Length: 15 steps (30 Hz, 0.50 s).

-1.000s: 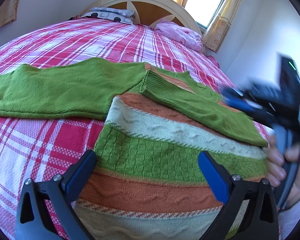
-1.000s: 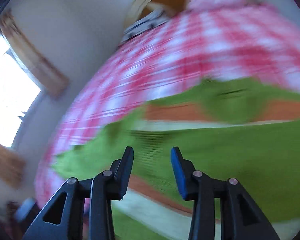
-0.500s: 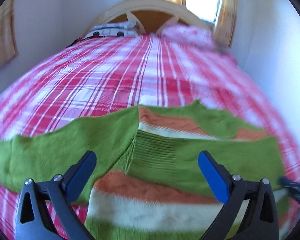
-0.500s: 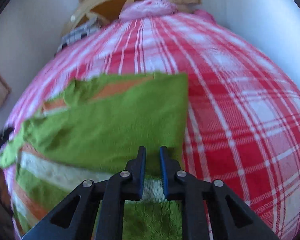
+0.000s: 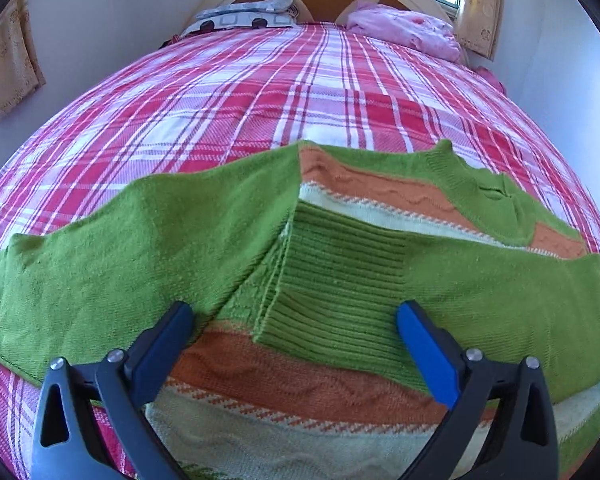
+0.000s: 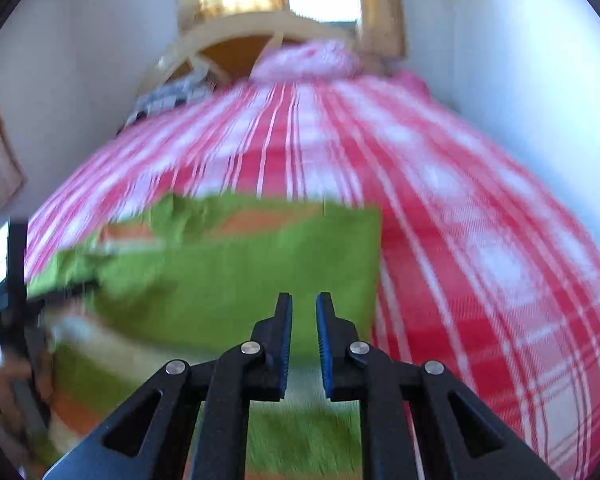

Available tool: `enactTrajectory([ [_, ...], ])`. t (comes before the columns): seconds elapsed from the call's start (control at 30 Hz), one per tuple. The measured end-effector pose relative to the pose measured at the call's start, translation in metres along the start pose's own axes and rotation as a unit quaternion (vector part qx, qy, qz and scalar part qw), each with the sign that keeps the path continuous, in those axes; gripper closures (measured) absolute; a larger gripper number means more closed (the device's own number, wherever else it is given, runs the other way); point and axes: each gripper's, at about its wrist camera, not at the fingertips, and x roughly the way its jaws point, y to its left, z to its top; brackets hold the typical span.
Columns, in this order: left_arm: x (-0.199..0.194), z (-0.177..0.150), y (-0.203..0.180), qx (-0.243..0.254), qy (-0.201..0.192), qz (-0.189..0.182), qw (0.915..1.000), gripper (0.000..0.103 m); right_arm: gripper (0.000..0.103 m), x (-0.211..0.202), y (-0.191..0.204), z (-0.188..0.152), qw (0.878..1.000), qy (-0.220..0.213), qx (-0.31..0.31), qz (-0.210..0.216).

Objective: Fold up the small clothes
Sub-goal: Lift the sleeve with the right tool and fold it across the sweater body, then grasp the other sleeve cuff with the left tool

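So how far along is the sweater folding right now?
Early on. One sleeve of the striped sweater already lies folded across the body. The other sleeve is spread out over the plaid bedspread. The left gripper is open above the sweater; the right gripper has a small gap and holds nothing. Left to do: the second sleeve and folding the body.

My left gripper [image 5: 296, 336] has its jaws spread wide, nothing between them, pointing forward and tilted down. My right gripper [image 6: 303, 328] has its jaws close together with only a narrow gap and nothing pinched; that view's pretty blurry.
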Motion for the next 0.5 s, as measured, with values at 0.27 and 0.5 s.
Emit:
enactTrajectory([
  [0.27, 0.003, 0.003, 0.002, -0.01, 0.003, -0.012, 0.9999, 0.0, 0.089, 0.042, 0.007, -0.032, 0.999, 0.039, 0.018, 0.015],
  [0.5, -0.019, -0.01, 0.042, -0.093, -0.019, -0.039, 0.9947, 0.0, 0.089, 0.041, 0.003, -0.037, 0.999, 0.026, 0.024, 0.014],
])
